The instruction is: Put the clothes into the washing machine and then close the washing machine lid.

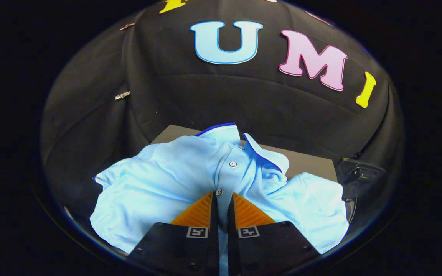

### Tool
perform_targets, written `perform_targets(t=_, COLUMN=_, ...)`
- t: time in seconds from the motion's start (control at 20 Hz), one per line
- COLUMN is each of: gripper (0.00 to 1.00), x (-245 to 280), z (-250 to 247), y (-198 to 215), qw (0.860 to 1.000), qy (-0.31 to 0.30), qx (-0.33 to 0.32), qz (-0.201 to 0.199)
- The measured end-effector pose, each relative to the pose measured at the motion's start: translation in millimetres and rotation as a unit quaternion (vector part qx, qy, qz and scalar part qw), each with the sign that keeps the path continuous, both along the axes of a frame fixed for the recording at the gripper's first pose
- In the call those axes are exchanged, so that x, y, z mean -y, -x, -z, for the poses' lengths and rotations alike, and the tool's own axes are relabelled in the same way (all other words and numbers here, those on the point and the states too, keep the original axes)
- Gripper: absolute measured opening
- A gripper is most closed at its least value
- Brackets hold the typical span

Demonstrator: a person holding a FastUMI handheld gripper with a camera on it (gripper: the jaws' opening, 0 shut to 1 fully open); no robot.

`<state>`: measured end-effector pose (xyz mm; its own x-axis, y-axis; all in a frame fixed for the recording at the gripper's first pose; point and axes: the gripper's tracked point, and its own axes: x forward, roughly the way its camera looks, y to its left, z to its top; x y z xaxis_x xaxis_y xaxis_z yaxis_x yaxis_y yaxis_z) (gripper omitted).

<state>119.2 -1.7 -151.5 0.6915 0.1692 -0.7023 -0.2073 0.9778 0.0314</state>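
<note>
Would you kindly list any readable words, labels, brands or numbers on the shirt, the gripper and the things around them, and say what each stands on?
Light blue polo shirt: no readable word, brand or number; its buttons are plain.
Gripper, its orange fingers shut on the shirt's placket: each black finger mount bears a square black-and-white marker tag, a coded pattern, not text.
Grey surface under the shirt: no text.
Dark object beside the shirt: no legible markings.

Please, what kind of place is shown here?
Probably a staged recording booth, not a real home: black cloth wall all around, a light blue polo shirt over a grey surface, and the gripper pinching the shirt's placket.
</note>
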Motion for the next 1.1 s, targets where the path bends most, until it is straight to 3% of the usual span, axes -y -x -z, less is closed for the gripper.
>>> perform_targets(t=1.1, gripper=0.13, x=16.5, z=-39.6, y=14.5, qw=0.999, qy=-0.039, qx=0.034, qz=-0.005)
